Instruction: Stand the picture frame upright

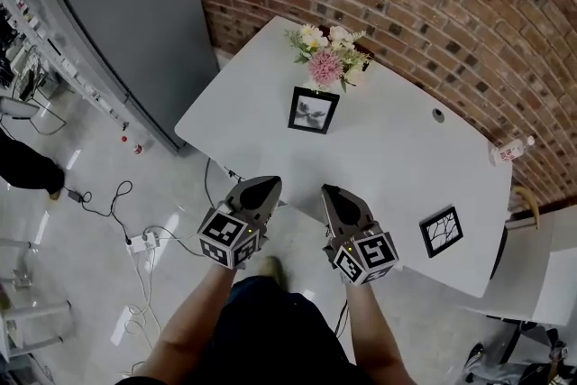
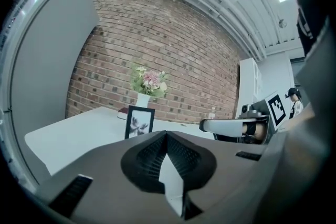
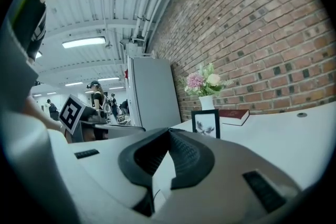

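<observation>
A black picture frame (image 1: 313,110) stands upright on the white table (image 1: 388,158), just in front of a vase of flowers (image 1: 326,59). It also shows in the left gripper view as the frame (image 2: 139,123) and in the right gripper view as the frame (image 3: 206,123). My left gripper (image 1: 265,186) and right gripper (image 1: 330,193) hover side by side at the table's near edge, both shut and empty, well short of the frame. A square marker card (image 1: 441,231) lies flat near the table's right front.
A brick wall (image 1: 406,4) runs behind the table. A grey cabinet (image 1: 135,13) stands to the left. A red book (image 3: 234,116) lies near the vase. A small bottle (image 1: 510,149) sits at the table's far right. Cables (image 1: 117,203) trail over the floor at left.
</observation>
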The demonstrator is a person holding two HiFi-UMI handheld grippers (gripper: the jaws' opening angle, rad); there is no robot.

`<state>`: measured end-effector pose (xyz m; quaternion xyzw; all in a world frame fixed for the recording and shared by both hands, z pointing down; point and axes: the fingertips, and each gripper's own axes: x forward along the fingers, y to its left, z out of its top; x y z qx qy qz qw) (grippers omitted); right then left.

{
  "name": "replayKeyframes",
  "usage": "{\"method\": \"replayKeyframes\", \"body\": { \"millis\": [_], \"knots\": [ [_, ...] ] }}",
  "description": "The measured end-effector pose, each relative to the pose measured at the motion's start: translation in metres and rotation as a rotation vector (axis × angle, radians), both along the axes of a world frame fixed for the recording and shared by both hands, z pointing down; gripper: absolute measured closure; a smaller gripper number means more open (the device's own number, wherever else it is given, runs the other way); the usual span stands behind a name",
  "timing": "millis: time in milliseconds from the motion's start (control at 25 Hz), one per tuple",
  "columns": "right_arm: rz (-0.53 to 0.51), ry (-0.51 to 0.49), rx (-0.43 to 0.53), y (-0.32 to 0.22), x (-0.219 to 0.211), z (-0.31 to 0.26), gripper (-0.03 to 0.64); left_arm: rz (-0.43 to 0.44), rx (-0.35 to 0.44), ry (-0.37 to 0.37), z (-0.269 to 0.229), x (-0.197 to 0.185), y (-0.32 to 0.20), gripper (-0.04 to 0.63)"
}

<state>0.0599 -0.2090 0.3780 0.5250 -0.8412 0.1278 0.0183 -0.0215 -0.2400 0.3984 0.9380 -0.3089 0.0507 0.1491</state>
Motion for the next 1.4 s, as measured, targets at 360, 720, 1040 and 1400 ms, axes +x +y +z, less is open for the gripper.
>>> {"method": "replayKeyframes", "body": {
  "millis": [360,720,1040,1400],
  "knots": [
    [-0.005,-0.019,0.025,0.038,-0.01,-0.027,0.612,-0.042,0.022,0.046,-0.03,-0.015,0.042,0.595],
    [-0.008,-0.038,0.045,0.084,-0.018,-0.041,0.612,-0.073,0.03,0.052,-0.044,-0.025,0.089,0.595],
    [-0.013,-0.025,0.052,0.123,-0.024,-0.048,0.613,-0.08,0.05,0.061,-0.056,-0.031,0.128,0.595],
    [-0.006,-0.019,0.063,0.163,-0.028,-0.054,0.614,-0.086,0.058,0.074,-0.065,-0.038,0.163,0.595]
  ]
}}
